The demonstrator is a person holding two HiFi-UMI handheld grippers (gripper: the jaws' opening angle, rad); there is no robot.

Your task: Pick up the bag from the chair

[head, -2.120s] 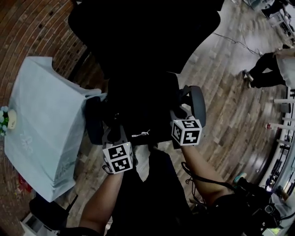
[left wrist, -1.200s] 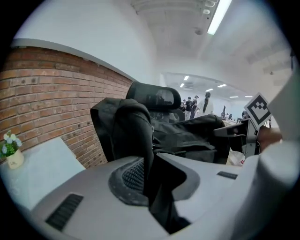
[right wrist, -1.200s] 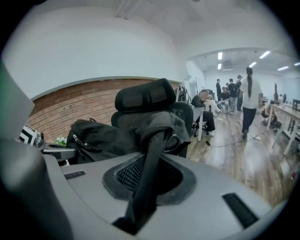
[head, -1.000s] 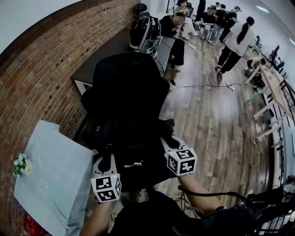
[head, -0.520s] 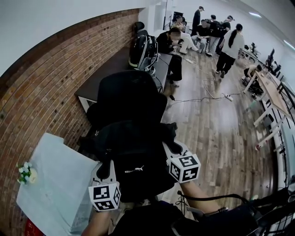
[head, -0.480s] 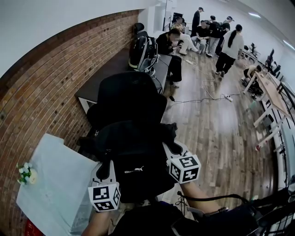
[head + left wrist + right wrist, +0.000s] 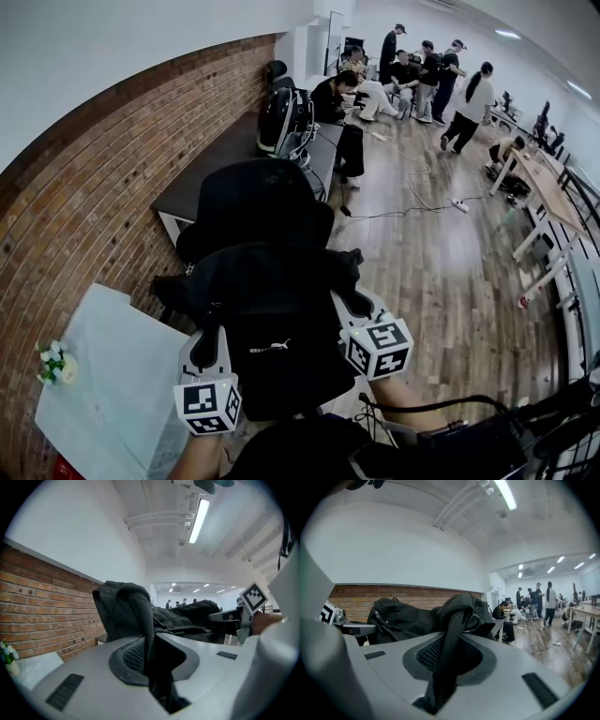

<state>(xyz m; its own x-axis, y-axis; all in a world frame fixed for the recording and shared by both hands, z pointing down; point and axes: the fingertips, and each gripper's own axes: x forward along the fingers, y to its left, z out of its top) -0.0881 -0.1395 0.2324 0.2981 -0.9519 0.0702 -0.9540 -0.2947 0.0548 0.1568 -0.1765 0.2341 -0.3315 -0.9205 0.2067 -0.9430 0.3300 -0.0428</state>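
The black bag point(image 7: 272, 309) hangs between my two grippers, in front of the black office chair point(image 7: 258, 202). At the bag's left side, my left gripper point(image 7: 212, 345) is shut on a black strap point(image 7: 151, 653) that runs down between its jaws. My right gripper point(image 7: 351, 306), at the bag's right side, is shut on another black strap point(image 7: 449, 648). The bag's body point(image 7: 187, 616) shows beyond the left jaws, and also beyond the right jaws as the bag's body point(image 7: 401, 613). The chair's seat is hidden behind the bag.
A table with a pale cloth point(image 7: 103, 375) and a small flower pot point(image 7: 52, 361) stands at the left by the brick wall point(image 7: 84, 187). A dark desk point(image 7: 220, 155) and another chair point(image 7: 286, 117) lie beyond. Several people point(image 7: 412, 66) are at the far end. Wooden floor point(image 7: 441, 253) opens to the right.
The head view has tipped up from the chair's seat to the room. The bag has risen with both grippers, which keep hold of its straps.
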